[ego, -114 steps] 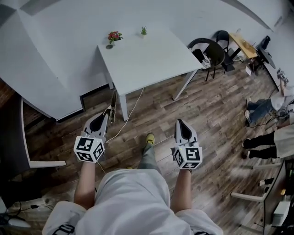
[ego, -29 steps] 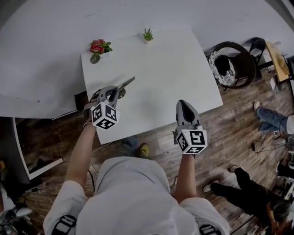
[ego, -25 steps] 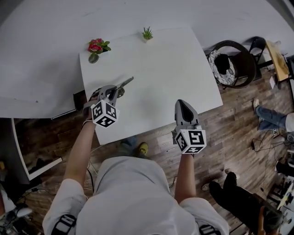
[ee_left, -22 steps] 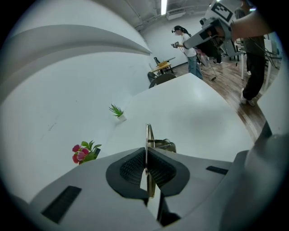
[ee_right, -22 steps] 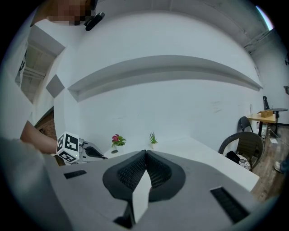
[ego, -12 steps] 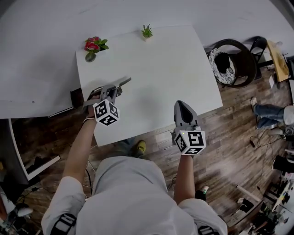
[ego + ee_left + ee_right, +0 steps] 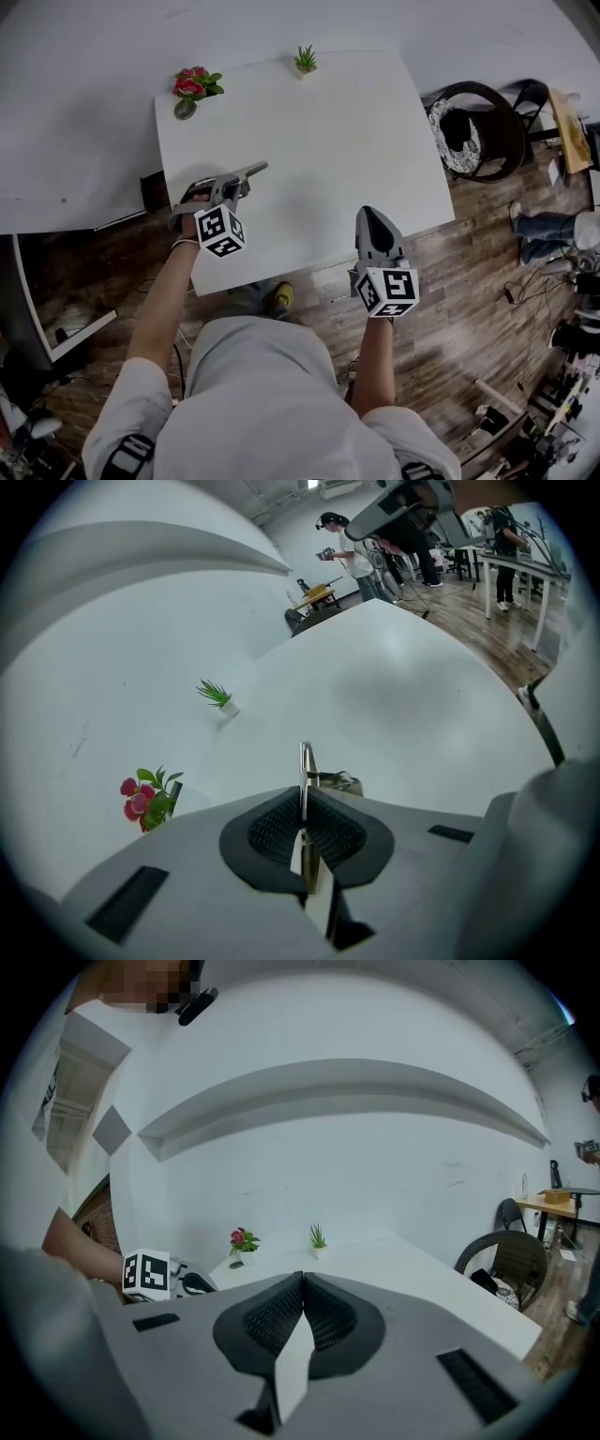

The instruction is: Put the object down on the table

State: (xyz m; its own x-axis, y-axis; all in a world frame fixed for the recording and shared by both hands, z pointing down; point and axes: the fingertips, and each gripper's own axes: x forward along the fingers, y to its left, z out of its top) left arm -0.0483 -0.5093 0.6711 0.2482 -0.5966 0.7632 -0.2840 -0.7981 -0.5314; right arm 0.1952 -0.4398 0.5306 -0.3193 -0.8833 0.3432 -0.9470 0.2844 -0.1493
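Observation:
My left gripper (image 7: 232,184) is shut on a thin grey metal tool (image 7: 251,172) and holds it over the left part of the white table (image 7: 328,141). The tool's slim end sticks out past the fingertips toward the table's middle. In the left gripper view the tool (image 7: 305,761) stands edge-on between the pressed black pads (image 7: 272,829), above the tabletop (image 7: 403,696); whether it touches the top I cannot tell. My right gripper (image 7: 372,217) is shut and empty over the table's near edge; in the right gripper view its pads (image 7: 323,1314) meet with nothing between them.
A pot of red flowers (image 7: 192,84) and a small green plant (image 7: 305,60) stand at the table's far edge by the white wall. A dark round chair (image 7: 473,127) sits right of the table. People and cluttered desks occupy the wooden floor at far right.
The person has walked up to the table, and the left gripper with the tool has risen over its left part. Over the last second both grippers hold almost still; only the view drifts slightly.

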